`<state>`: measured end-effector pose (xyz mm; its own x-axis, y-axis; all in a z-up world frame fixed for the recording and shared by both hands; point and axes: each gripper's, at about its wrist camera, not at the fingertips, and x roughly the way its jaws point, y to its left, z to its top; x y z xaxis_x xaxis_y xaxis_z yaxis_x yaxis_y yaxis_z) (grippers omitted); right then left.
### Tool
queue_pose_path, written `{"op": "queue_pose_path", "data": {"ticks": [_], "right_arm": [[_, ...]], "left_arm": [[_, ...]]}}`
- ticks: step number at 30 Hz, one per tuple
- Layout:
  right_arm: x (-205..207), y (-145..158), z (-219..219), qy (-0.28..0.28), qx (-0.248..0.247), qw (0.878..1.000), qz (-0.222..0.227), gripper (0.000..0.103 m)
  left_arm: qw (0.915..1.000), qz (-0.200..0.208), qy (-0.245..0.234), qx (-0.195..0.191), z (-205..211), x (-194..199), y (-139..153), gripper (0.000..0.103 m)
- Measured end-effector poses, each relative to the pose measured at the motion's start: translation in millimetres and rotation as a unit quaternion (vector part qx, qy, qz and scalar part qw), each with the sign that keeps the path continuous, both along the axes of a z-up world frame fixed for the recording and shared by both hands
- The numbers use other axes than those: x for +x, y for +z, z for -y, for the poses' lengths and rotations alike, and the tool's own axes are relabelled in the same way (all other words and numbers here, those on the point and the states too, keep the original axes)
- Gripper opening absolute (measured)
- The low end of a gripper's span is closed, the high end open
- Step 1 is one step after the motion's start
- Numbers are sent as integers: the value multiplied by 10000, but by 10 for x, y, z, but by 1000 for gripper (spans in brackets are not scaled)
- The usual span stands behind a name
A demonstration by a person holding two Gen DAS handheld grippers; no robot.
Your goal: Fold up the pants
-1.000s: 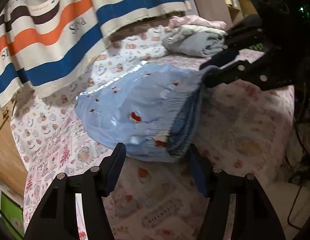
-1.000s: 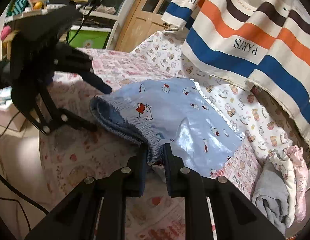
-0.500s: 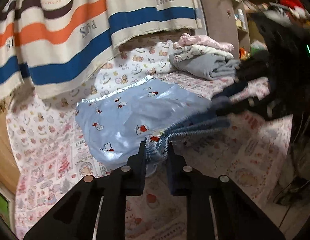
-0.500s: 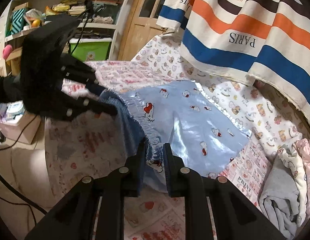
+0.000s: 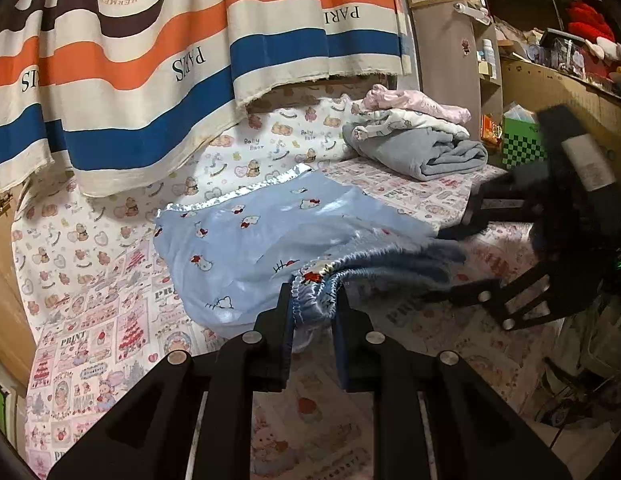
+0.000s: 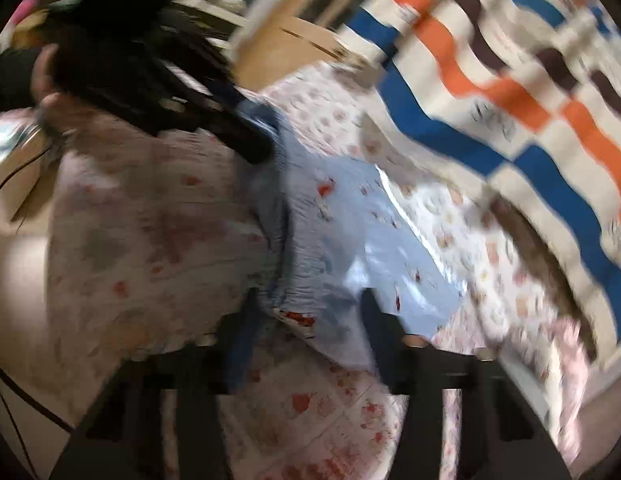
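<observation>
On the bed [image 5: 398,190], centred on the cartoon-print sheet: light blue pants [image 5: 246,240], shiny fabric with small cat-face prints, silver-trimmed hem at the far edge. Gathered elastic waistband sits at the near edge, bunched and lifted off the sheet. Left claw [image 5: 312,312] clenched on one waistband corner, fabric pinched between its pads. Right claw [image 6: 306,320] at the other waistband corner, jaws just opened apart, fabric lying between them and not pressed; that view is badly motion-blurred. Beyond the pants: striped blanket [image 5: 150,60] hanging, stack of folded clothes [image 5: 414,136] at the bed's far corner.
</observation>
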<state>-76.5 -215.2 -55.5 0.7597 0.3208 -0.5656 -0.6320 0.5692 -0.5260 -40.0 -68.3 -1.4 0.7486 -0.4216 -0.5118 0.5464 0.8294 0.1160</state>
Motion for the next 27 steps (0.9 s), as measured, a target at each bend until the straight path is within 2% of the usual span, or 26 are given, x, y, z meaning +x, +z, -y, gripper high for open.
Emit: {"op": "queue_pose_path", "data": {"ticks": [2, 3, 5, 6, 9, 11, 16, 20, 27], "right_arm": [[42, -13, -7, -59, 5, 10000, -22, 16], [48, 16, 1, -114, 75, 9999, 75, 14], [90, 128, 45, -123, 428, 9990, -73, 13], [149, 209, 86, -135, 731, 9968, -291, 13], [378, 398, 214, -378, 1526, 9853, -662, 12], [535, 478, 279, -510, 1827, 9789, -762, 12], [1067, 615, 385, -924, 2127, 9674, -1018, 12], [1421, 644, 374, -1131, 2109, 9659, -992, 12], [1906, 529, 333, -1581, 2293, 9537, -1135, 12]], "left_arm": [[9999, 107, 56, 18, 15, 30, 51, 17], [9997, 204, 97, 20, 22, 44, 83, 17], [9993, 327, 183, 25, 29, 93, 132, 17], [9993, 316, 207, 24, 38, 148, 162, 17], [9994, 252, 249, -9, 49, 321, 250, 17], [9995, 192, 245, -64, 56, 480, 328, 17], [9992, 20, 398, 36, 162, 912, 362, 17], [9985, -103, 538, 78, 183, 1249, 322, 17], [9970, -383, 676, -30, 164, 1703, 208, 17]]}}
